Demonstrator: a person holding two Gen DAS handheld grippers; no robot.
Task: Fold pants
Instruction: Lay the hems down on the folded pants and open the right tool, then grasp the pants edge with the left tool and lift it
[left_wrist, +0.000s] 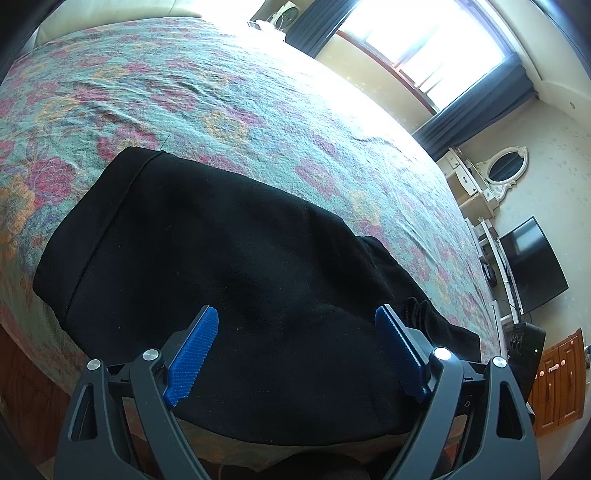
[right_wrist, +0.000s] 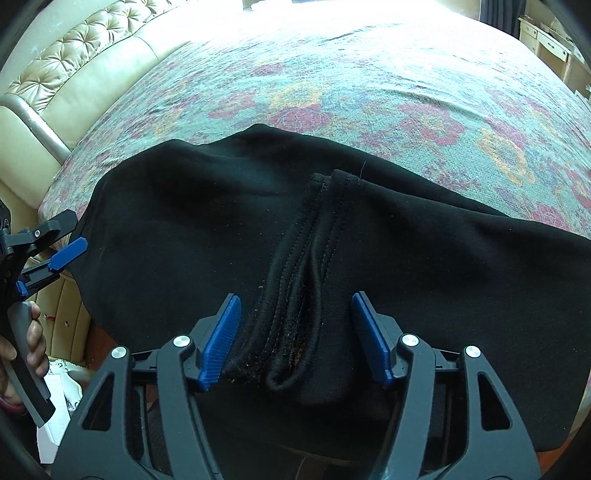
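Black pants (left_wrist: 236, 258) lie folded on the flowered bedspread (left_wrist: 221, 92), near the bed's front edge. My left gripper (left_wrist: 295, 321) is open, its blue pads spread above the near part of the pants, holding nothing. In the right wrist view the pants (right_wrist: 184, 229) show stacked hems (right_wrist: 310, 266) running toward me. My right gripper (right_wrist: 295, 314) is open with the hem ends between its pads, not pinched. The left gripper (right_wrist: 55, 254) also shows at the left edge of that view, open, beside the pants' left edge.
A tufted cream headboard (right_wrist: 74, 66) stands at the left of the bed. A window with dark curtains (left_wrist: 472, 107), a white dresser with an oval mirror (left_wrist: 506, 170), a black TV (left_wrist: 532, 266) and a wooden cabinet (left_wrist: 561, 384) line the far wall.
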